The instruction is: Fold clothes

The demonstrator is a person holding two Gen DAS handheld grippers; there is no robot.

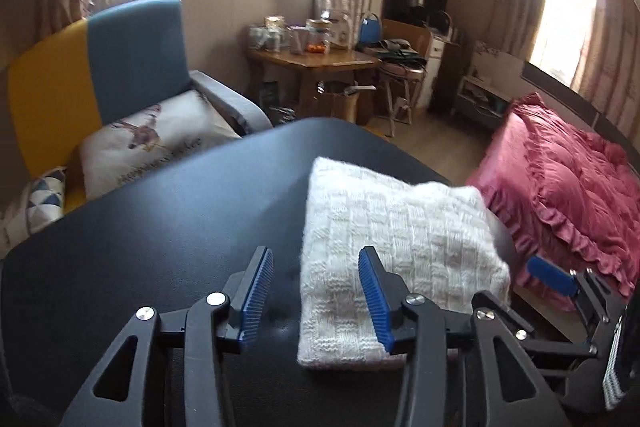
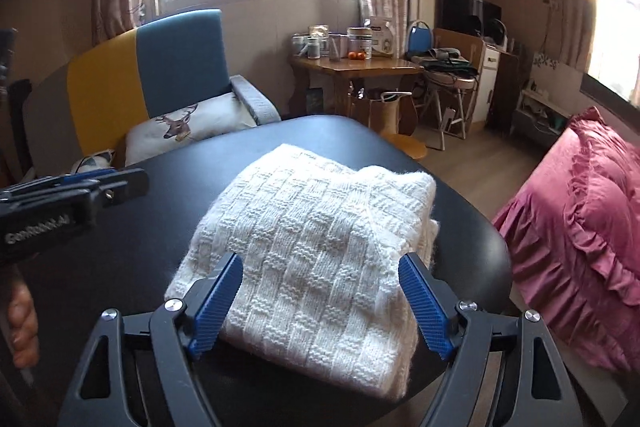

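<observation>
sweater: white chunky basket-weave knit, fuzzy, lying under both grippers | table: black, smooth, faintly glossy | right gripper pads: ribbed blue, arms matt black, showing shiny metal screws | bedspread: pink ruffled cloth

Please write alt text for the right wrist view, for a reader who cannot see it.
A folded white knitted sweater lies on a round black table, and the open right hand-held gripper hovers over its near edge without pressing it. The left hand-held gripper enters from the left edge; behind are a blue and yellow armchair and a pink ruffled bedspread.
</observation>
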